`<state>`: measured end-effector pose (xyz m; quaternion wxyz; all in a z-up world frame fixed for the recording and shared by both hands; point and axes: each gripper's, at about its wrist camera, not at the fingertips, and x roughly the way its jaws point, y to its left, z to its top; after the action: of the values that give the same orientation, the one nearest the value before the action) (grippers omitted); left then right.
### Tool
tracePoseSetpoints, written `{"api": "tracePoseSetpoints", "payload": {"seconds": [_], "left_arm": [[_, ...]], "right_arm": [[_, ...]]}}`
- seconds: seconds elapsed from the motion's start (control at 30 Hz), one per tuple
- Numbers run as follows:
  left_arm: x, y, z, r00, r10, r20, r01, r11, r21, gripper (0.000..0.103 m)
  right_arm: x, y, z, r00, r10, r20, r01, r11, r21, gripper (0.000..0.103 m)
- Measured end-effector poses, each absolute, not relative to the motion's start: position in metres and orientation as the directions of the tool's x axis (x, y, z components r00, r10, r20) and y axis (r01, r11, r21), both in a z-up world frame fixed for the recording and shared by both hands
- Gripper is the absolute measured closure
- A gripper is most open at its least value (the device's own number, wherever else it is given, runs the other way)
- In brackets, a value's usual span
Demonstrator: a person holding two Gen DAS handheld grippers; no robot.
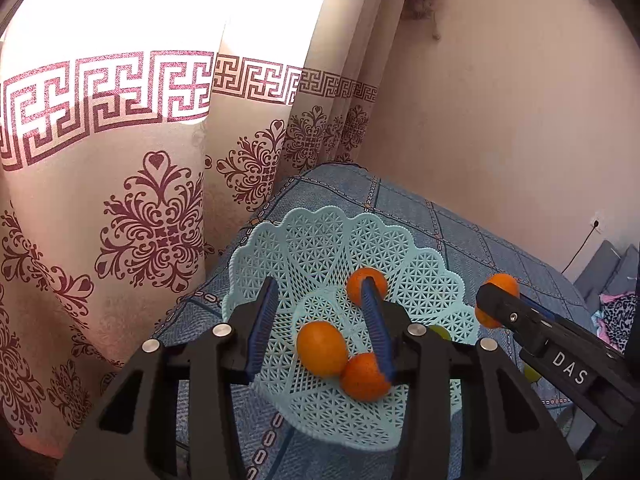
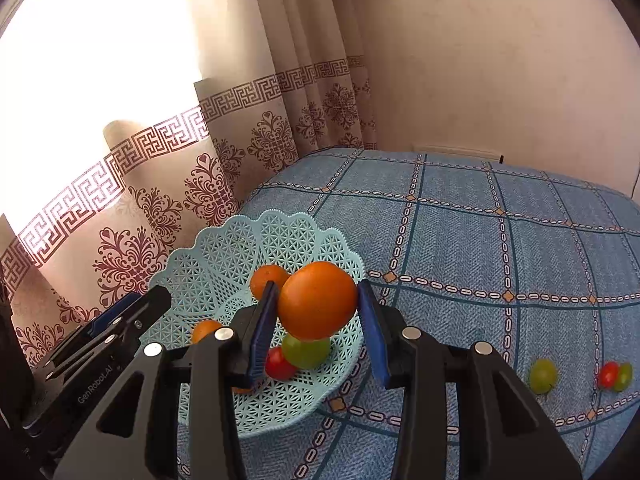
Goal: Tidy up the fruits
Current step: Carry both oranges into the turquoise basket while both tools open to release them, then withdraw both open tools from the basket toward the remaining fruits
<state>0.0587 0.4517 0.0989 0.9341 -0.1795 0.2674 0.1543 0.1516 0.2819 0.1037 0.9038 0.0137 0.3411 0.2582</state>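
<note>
A: Black jaws of the right gripper (image 2: 318, 320) hold an orange (image 2: 317, 300) between the blue pads, above the basket's (image 2: 208, 264) rim.

B: And the left gripper (image 1: 324, 320)?

A: Jaws wide, holding nothing, over the basket, where three oranges lie.

B: Anything outside it?

A: A green tomato (image 2: 543, 376) on the blue checked bedspread (image 2: 520, 248), well apart, with a red and green pair (image 2: 615, 376) farther right.

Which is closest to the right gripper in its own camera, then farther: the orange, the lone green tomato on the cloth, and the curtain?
1. Orange: between the right gripper fingers, over the basket's edge.
2. Lone green tomato: on the cloth, to the right.
3. Curtain: behind the basket, far left.
</note>
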Motion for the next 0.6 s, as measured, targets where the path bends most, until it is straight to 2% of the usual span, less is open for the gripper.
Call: {"api": "tracePoseSetpoints", "payload": {"seconds": [0.03,0.3,0.37,0.43,0.47,0.6], "left_arm": [[0.058,0.451,0.099,0.812,0.198,-0.549,-0.386,0.887,-0.252,0.043],[0.056,0.452,0.096,0.798,0.256,-0.546,-0.441,0.865,-0.238,0.042],[0.055,0.455,0.094,0.795,0.264,-0.547,-0.452,0.858,-0.243,0.032],[0.054,0.458,0.093,0.795,0.256,-0.550,-0.455,0.852,-0.261,0.029],[0.053,0.459,0.092,0.794,0.257,-0.552,-0.459,0.848,-0.266,0.029],[0.053,0.460,0.091,0.787,0.280,-0.549,-0.477,0.840,-0.257,0.029]], "right_arm": [[0.153,0.284,0.104,0.634,0.476,-0.610,-0.456,0.866,0.203,0.063],[0.160,0.295,0.104,0.633,0.470,-0.615,-0.457,0.868,0.193,0.062],[0.161,0.298,0.104,0.629,0.471,-0.618,-0.455,0.868,0.198,0.062],[0.162,0.299,0.105,0.634,0.473,-0.612,-0.454,0.868,0.201,0.055],[0.161,0.299,0.106,0.639,0.475,-0.605,-0.452,0.868,0.204,0.047],[0.159,0.297,0.109,0.650,0.473,-0.595,-0.444,0.872,0.208,0.046]]}}
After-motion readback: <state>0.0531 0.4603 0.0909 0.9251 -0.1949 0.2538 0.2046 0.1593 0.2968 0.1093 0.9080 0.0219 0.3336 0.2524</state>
